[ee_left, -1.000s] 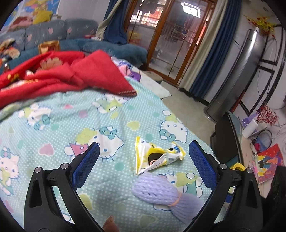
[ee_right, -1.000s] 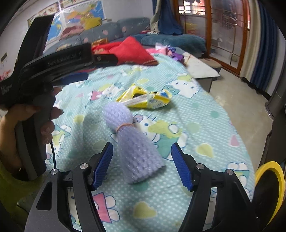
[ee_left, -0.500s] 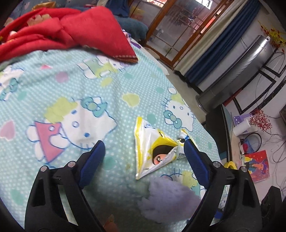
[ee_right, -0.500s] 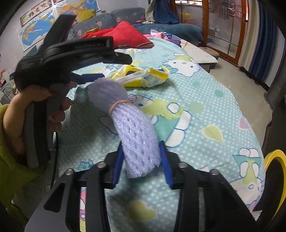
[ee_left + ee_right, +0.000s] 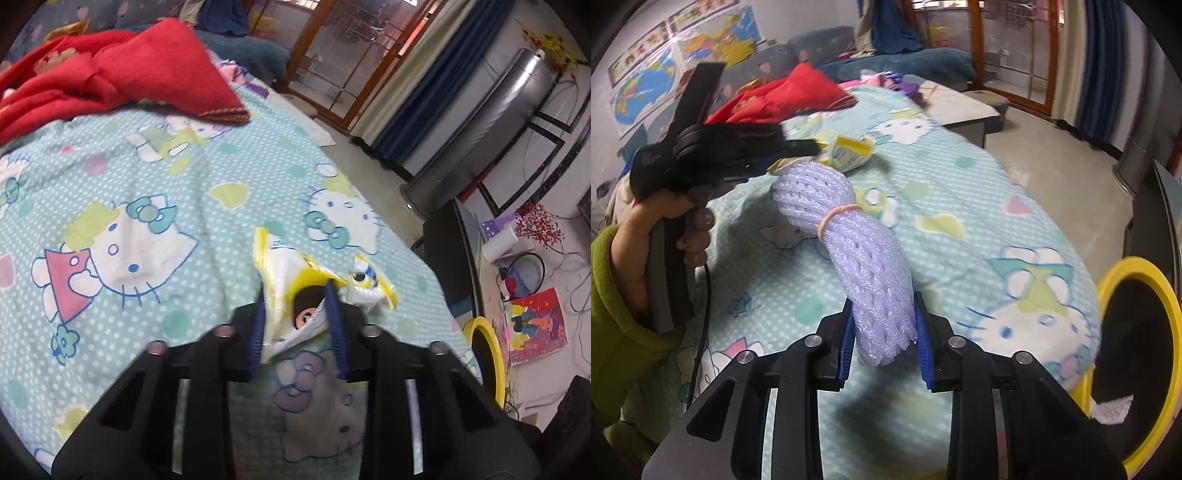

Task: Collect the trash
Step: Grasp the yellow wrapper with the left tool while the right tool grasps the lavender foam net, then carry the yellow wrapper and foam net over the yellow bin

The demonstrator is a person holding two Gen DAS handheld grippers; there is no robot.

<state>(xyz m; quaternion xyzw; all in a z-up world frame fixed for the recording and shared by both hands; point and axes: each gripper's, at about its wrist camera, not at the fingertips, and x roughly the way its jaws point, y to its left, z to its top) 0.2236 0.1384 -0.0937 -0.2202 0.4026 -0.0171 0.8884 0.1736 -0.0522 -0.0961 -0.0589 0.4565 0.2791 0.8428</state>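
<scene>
Low centre of the left view, the left gripper [image 5: 297,321] is clamped on the yellow wrapper [image 5: 291,295] on the bed [image 5: 147,184]; in the right view, the right gripper [image 5: 884,332], jaws closing, squeezes the foam net [image 5: 857,251] beside the yellow bin [image 5: 1167,295]

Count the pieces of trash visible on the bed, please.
2. The yellow snack wrapper sits pinched in the left hand-held gripper; the purple foam net sleeve is in the closing right hand-held gripper. More may be hidden.
</scene>
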